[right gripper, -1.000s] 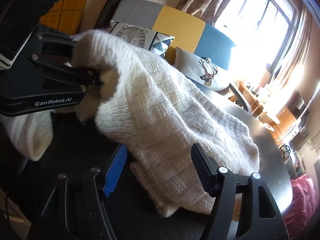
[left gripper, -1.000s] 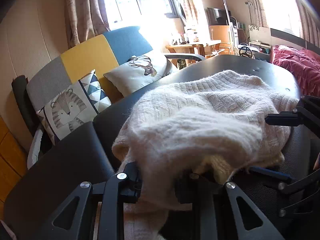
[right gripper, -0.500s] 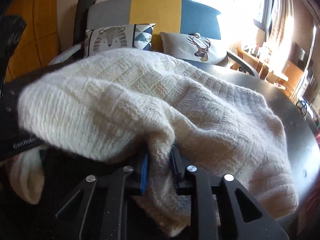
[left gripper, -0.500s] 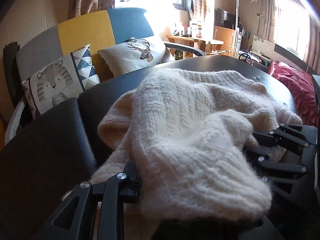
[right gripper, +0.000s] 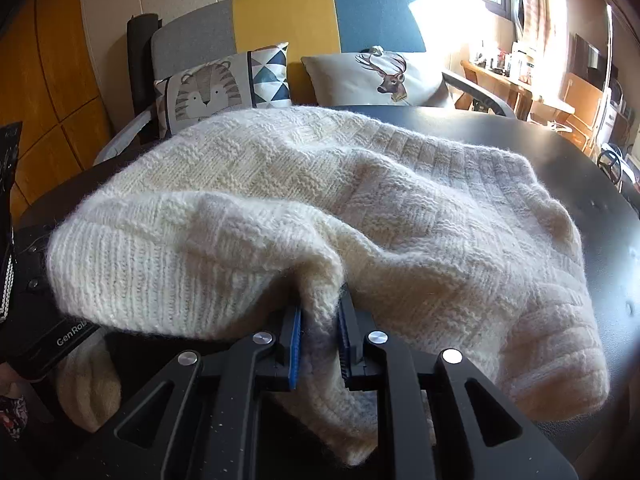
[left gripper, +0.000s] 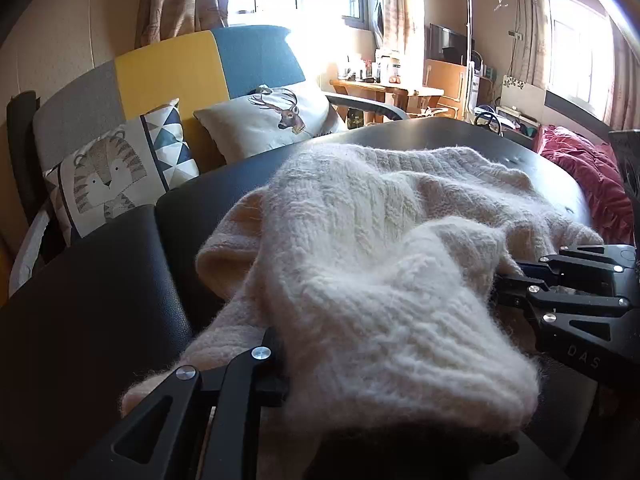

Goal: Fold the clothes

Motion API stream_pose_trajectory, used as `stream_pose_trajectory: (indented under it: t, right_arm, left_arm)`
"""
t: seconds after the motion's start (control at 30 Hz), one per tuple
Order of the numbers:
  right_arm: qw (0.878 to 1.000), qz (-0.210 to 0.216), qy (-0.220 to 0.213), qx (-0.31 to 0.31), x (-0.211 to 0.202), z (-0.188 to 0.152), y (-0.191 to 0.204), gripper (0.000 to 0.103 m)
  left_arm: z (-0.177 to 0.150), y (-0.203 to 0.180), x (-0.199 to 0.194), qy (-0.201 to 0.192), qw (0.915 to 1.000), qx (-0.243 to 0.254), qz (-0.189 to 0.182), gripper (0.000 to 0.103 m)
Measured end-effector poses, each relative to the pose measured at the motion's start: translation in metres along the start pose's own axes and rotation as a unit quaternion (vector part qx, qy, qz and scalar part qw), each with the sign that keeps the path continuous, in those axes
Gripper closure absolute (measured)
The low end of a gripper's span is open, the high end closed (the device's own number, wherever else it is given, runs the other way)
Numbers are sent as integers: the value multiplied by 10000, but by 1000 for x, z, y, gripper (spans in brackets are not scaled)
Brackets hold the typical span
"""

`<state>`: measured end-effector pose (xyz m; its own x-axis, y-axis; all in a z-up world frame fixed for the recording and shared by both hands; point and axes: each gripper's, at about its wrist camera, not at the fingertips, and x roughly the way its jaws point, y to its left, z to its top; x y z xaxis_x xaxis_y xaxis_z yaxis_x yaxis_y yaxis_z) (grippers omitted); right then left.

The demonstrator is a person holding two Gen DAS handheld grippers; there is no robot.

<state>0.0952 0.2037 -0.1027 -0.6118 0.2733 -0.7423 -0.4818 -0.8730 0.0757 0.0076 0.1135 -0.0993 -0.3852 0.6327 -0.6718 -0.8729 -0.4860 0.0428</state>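
Observation:
A fluffy cream knitted sweater (left gripper: 360, 240) lies bunched on the black table (left gripper: 100, 300). My left gripper (left gripper: 332, 364) is under its near end. Its jaws are closing with the knit between them; the left finger (left gripper: 272, 360) presses into the wool and the right finger is hidden under it. In the right wrist view, my right gripper (right gripper: 320, 328) is shut on a pinched fold of the sweater (right gripper: 320, 184), held between its blue pads. It shows from the side in the left wrist view as the right gripper (left gripper: 560, 284), against the sweater's right edge.
Behind the table stands a sofa (left gripper: 172, 64) of grey, yellow and blue panels with a tiger cushion (left gripper: 112, 172) and a deer cushion (left gripper: 276, 116). A red blanket (left gripper: 584, 176) lies at the far right. A wooden desk (left gripper: 384, 88) stands by the windows.
My right gripper rolled level and shut on a fold of the sweater. My left gripper dipped lower and its visible finger moved inward onto the knit.

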Motion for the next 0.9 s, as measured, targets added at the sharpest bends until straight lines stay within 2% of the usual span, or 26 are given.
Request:
stream_pose_trajectory:
  t: [0.27,0.4,0.6,0.9]
  right_arm:
    - [9998,-127,139,29,-2,5,6,87]
    - [9999,-121,74,25,-7,5,8,87]
    - [9999,-104,-124,-39,-21,10,12,87]
    - [9977,-107,-666,-67,-56,28,16,87]
  left_arm:
    - [0,0,1,10,9998,-12,176,91]
    - [-1,0,-2,-39,9998,25,188,95]
    - [1,3,-15,-293,9994,-97,125,97]
    - [14,5,-42,-753,9961,-452,-35,97]
